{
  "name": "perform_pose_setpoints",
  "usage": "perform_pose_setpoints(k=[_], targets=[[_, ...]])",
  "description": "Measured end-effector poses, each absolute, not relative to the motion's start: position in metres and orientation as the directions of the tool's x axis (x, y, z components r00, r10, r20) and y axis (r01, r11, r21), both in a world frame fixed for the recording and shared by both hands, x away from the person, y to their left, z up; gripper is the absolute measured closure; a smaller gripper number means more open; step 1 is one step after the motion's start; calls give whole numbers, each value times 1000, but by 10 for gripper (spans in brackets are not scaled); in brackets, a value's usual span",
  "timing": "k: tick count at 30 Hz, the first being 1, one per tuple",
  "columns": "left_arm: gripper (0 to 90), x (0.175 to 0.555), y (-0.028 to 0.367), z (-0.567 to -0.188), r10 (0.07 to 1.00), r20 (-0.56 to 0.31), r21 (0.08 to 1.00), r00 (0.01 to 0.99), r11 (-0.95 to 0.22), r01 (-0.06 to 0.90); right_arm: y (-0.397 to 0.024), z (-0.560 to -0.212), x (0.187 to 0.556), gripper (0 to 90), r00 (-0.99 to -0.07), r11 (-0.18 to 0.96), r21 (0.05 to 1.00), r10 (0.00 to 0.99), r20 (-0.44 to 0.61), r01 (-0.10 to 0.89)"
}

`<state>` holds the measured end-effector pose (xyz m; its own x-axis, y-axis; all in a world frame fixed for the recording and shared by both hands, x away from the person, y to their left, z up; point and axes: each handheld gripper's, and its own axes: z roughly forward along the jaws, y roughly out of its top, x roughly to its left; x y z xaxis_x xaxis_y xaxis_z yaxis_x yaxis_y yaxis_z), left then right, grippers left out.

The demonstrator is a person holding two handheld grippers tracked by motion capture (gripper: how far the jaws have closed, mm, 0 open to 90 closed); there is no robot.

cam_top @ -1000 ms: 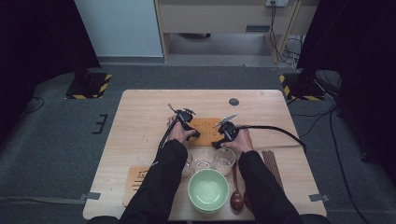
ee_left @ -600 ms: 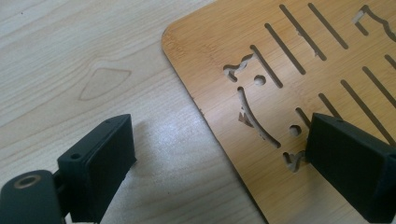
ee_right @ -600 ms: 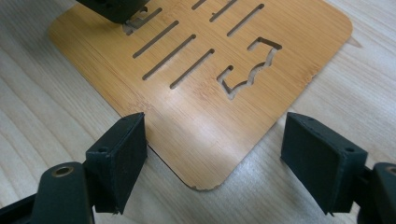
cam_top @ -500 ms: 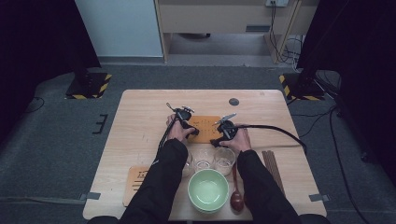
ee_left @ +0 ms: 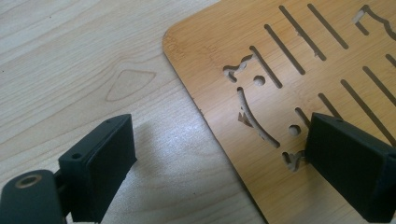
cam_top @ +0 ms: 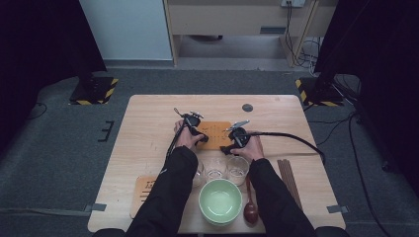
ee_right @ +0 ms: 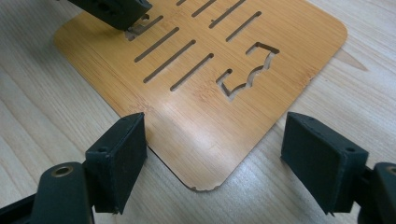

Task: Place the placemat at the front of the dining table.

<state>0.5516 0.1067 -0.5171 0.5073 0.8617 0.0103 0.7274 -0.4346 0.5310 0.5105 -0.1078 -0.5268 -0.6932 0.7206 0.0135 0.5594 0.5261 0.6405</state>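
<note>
A bamboo mat (cam_top: 215, 132) with cut slots and a cat-face outline lies flat in the middle of the table. My left gripper (cam_top: 198, 136) is at the mat's left edge. It is open: one finger (ee_left: 100, 163) is over bare table, the other (ee_left: 350, 163) is over the mat (ee_left: 299, 60). My right gripper (cam_top: 228, 146) is at the mat's near right corner and is open too. Its fingers (ee_right: 121, 158) straddle the rounded, slightly chipped corner of the mat (ee_right: 201, 93) without touching it. The left gripper's finger (ee_right: 114, 11) rests on the mat's far side.
Near the front edge stand three clear glasses (cam_top: 216, 168), a green bowl (cam_top: 220, 201), a brown spoon (cam_top: 250, 207) and dark chopsticks (cam_top: 289, 175). A second bamboo mat (cam_top: 143, 190) lies front left. A small dark disc (cam_top: 247, 107) sits at the back.
My left hand has edged slightly along the mat's left side. The right hand and both pairs of jaws look the same.
</note>
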Motion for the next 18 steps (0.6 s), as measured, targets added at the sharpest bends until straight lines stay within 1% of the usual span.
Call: perform_pose_setpoints(k=[18], targets=[[78,553,110,-517,866,15,533,500,-430,729,-107,-528,515,224,-686,514,650,728,15,560]])
